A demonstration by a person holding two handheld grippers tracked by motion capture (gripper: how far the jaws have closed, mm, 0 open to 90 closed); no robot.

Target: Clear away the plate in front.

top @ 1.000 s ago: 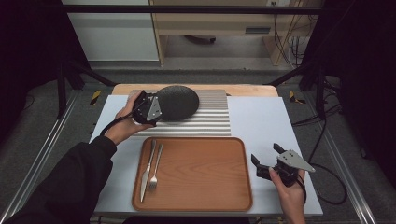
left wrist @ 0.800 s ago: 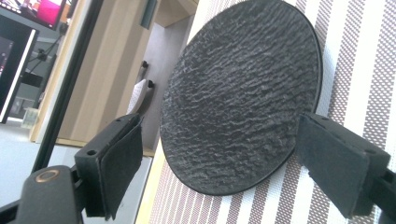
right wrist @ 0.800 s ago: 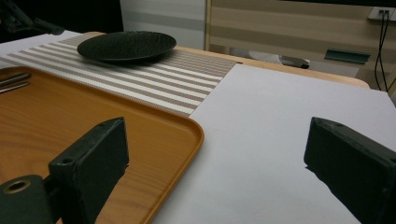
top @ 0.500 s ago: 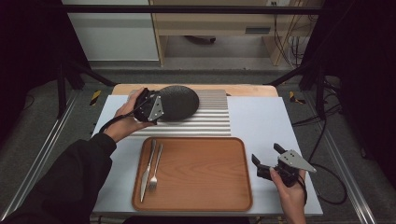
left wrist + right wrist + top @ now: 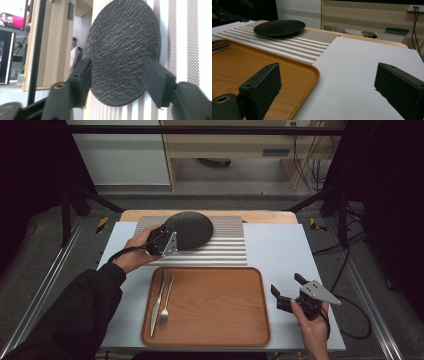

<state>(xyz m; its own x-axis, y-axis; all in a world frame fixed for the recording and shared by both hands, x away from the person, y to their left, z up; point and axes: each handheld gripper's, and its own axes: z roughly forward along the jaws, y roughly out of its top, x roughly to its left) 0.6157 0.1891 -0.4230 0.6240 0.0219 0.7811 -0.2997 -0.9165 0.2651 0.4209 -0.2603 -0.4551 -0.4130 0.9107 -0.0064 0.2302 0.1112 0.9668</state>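
On striped mat (image 5: 220, 251), left tongs (image 5: 172, 240) closing round black plate (image 5: 192, 227)

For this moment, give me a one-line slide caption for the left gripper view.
Left tool closing around the rim of a black textured plate on the striped mat.

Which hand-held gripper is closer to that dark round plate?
Left. The left hand-held gripper straddles the dark plate rim, jaws just closing; the right hand-held gripper hovers beside the tray.

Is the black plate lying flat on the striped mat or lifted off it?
Lying flat: the right tongs view shows the black plate resting level on the striped mat.
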